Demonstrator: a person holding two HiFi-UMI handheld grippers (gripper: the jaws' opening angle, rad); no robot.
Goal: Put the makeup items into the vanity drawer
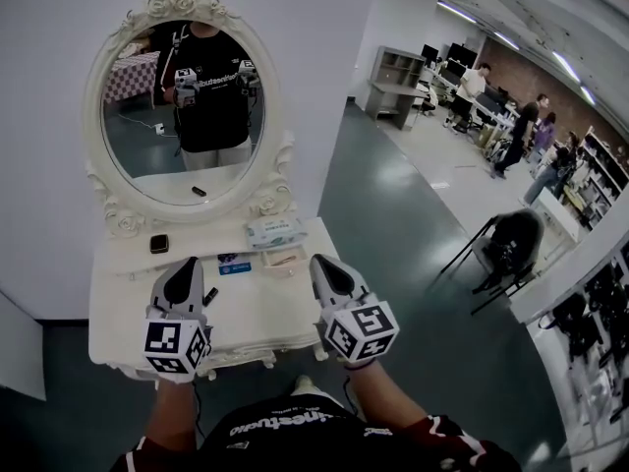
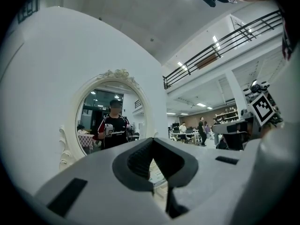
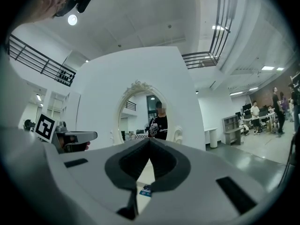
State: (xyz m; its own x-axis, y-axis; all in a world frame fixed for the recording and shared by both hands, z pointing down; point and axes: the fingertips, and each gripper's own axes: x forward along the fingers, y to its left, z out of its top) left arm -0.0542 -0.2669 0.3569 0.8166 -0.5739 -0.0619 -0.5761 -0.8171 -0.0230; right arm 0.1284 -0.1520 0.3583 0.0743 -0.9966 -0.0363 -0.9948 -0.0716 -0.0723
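L gripper: over near-left of desk; fingers shut tip to tip, nothing held.
R gripper: over near-right of desk; fingers together, empty.
Black stick: flat on desk, just right of L gripper.
Blue packet: mid desk, btwn the two grippers.
Beige tray: just left of R gripper's tips.
Compact: far-left on desk, apart from the rest.
Tissue pack: far side, at foot of mirror.
Mirror: oval, white carved frame; reflects person w/ both grippers.
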